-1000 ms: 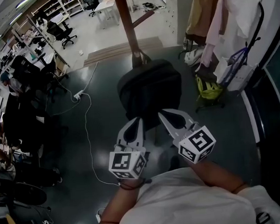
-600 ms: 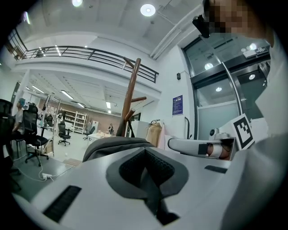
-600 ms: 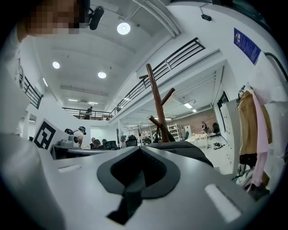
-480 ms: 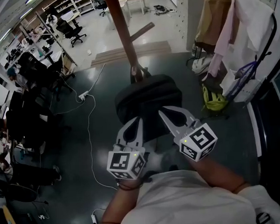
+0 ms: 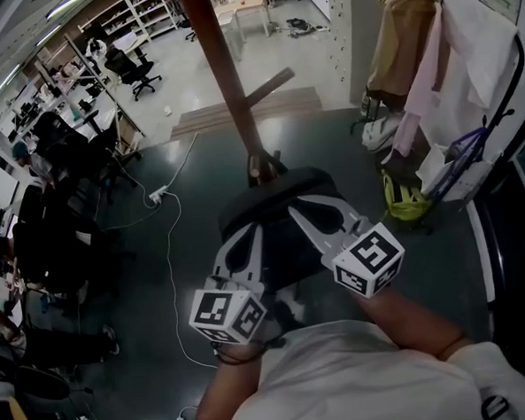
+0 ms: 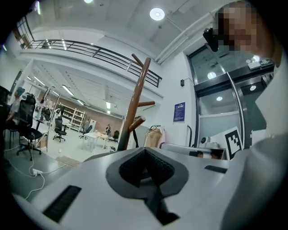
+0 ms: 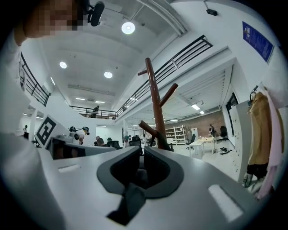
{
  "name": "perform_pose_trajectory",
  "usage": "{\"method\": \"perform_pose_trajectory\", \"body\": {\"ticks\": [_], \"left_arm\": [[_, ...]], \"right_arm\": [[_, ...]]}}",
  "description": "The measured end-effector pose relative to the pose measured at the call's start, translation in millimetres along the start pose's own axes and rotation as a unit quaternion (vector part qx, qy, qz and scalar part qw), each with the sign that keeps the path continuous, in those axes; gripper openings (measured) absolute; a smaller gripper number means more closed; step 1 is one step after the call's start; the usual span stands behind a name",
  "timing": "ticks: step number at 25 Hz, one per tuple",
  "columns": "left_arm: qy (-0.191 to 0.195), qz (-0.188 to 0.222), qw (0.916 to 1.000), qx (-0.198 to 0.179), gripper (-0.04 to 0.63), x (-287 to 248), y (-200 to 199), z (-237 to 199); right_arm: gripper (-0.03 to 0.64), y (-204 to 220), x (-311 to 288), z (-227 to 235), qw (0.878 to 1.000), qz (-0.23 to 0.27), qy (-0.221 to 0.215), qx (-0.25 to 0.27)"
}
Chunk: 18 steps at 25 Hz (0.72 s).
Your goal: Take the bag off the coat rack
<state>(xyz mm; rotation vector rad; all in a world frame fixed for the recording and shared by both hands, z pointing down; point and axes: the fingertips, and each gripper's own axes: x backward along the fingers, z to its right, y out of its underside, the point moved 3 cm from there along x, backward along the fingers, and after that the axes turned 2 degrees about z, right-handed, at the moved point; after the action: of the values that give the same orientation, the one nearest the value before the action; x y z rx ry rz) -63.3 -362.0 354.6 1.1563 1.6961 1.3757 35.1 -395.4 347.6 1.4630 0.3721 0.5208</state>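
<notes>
A black bag (image 5: 277,188) hangs by its top loop (image 5: 262,166) on the brown wooden coat rack (image 5: 226,83). Both grippers are held up in front of the bag and overlap its lower half. My left gripper (image 5: 246,234) is shut and holds nothing. My right gripper (image 5: 303,207) is shut to a hairline slit, also holding nothing. The left gripper view shows the shut tips (image 6: 144,150) under the rack's pole and pegs (image 6: 133,108). In the right gripper view the tips (image 7: 140,151) sit below the pole (image 7: 155,105). The bag is hidden in both gripper views.
Coats hang on a second rack (image 5: 412,45) at the right, with a yellow-green bag (image 5: 407,198) on the floor below. A white cable and power strip (image 5: 160,198) run across the dark floor at left. Office chairs (image 5: 134,66) and desks fill the far left.
The bag and pole have drawn nearer and lower in the head view. Both grippers have closed in on the bag and now overlap its front. Their jaws have stayed shut.
</notes>
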Motion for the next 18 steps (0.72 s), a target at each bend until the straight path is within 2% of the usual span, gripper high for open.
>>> {"method": "perform_pose_trajectory", "body": {"ticks": [7, 18], "left_arm": [[0.014, 0.002, 0.9999, 0.000, 0.006, -28.3, -24.0, -23.3], [0.026, -0.005, 0.9996, -0.009, 0.006, -54.7, -43.8, -54.5]], "right_arm": [[0.015, -11.6, -38.0, 17.7, 1.000, -0.003, -0.004, 0.015], [0.032, -21.1, -76.7, 48.7, 0.999, -0.022, 0.023, 0.042]]}}
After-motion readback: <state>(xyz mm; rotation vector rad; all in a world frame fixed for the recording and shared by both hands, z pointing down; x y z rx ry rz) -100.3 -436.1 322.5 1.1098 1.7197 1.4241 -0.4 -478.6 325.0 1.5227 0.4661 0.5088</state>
